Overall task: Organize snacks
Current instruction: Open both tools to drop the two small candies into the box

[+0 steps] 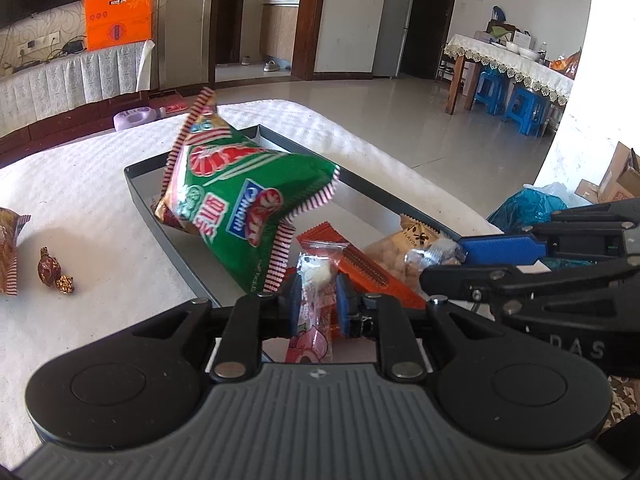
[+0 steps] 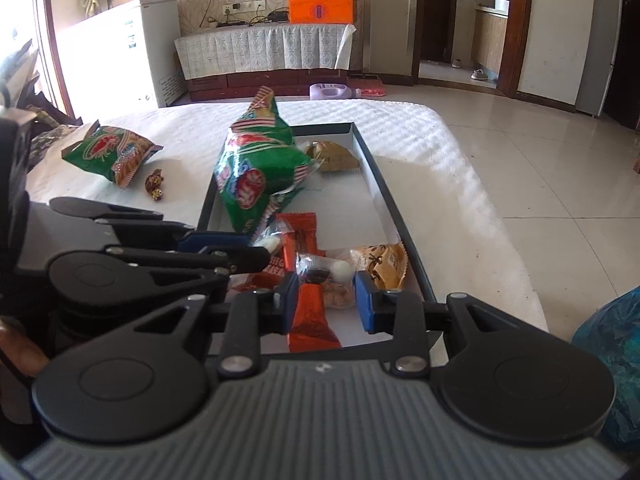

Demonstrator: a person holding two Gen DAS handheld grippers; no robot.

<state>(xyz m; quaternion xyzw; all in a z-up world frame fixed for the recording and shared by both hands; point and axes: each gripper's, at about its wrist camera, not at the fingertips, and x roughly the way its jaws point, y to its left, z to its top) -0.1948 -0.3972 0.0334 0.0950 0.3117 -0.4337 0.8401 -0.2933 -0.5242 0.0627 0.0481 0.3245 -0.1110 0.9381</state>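
A dark-rimmed tray (image 1: 144, 204) (image 2: 394, 216) lies on a white-covered table and holds a green shrimp-chip bag (image 1: 244, 200) (image 2: 260, 168), an orange wafer bar (image 1: 368, 268) (image 2: 308, 316), a peanut pack (image 1: 400, 248) (image 2: 384, 264) and a brown snack pack (image 2: 334, 156). My left gripper (image 1: 318, 300) is shut on a small pink-and-clear candy packet (image 1: 316, 304) over the tray's near end; it shows in the right wrist view (image 2: 260, 245). My right gripper (image 2: 326, 298) is open over the tray, above a clear candy packet (image 2: 326, 270). It shows in the left wrist view (image 1: 440, 258).
A second green chip bag (image 2: 114, 152) and two brown wrapped candies (image 1: 54, 272) (image 2: 155, 186) lie on the white cloth left of the tray. A blue plastic bag (image 1: 528, 208) (image 2: 612, 360) sits off the table's right side. Tiled floor lies beyond.
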